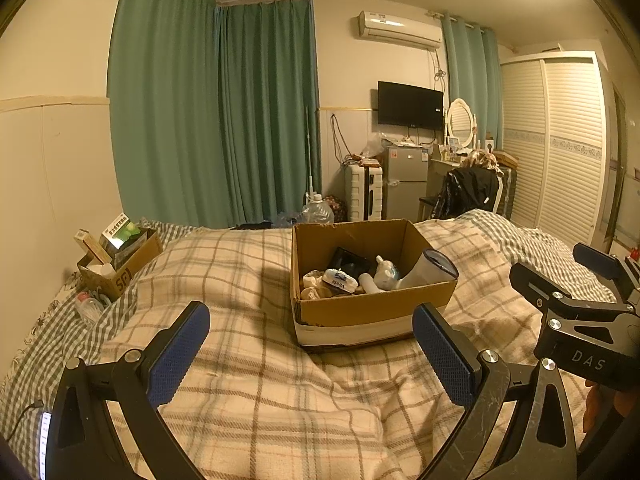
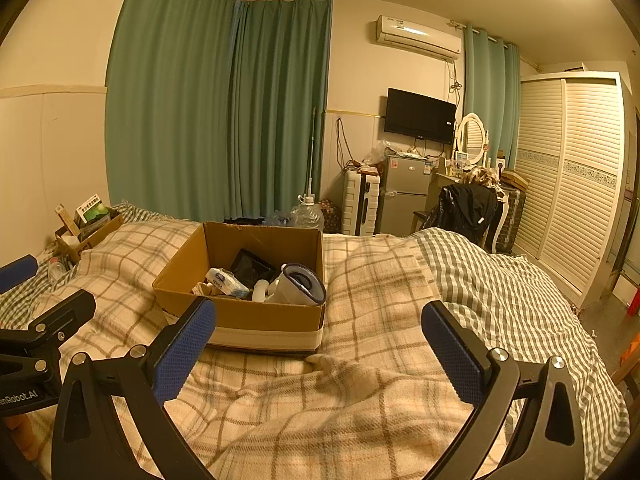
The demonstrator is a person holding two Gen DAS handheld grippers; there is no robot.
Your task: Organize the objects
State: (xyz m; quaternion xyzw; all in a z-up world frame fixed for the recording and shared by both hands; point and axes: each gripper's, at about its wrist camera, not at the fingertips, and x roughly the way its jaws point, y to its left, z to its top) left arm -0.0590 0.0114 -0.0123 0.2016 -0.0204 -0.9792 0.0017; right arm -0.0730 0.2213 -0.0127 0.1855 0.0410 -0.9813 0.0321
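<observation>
2 grippers, the left gripper (image 1: 312, 354) and the right gripper (image 2: 320, 354), hover wide apart and empty over a plaid blanket (image 1: 248, 392). 1 cardboard box (image 1: 372, 308) sits ahead on it; inside, 1 white cup (image 1: 428, 270) lies tipped, mouth toward the right. Green curtains (image 1: 208, 112) hang behind.

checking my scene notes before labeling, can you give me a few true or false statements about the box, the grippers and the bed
1. The cardboard box sits on the plaid blanket. True.
2. The left gripper grips the white cup. False: it is open and empty, short of the box.
3. The cup leans tilted in the box. True.
4. The right gripper is shut on the tissue pack. False: open, holding nothing.
5. The box is empty. False: it holds several items.
</observation>
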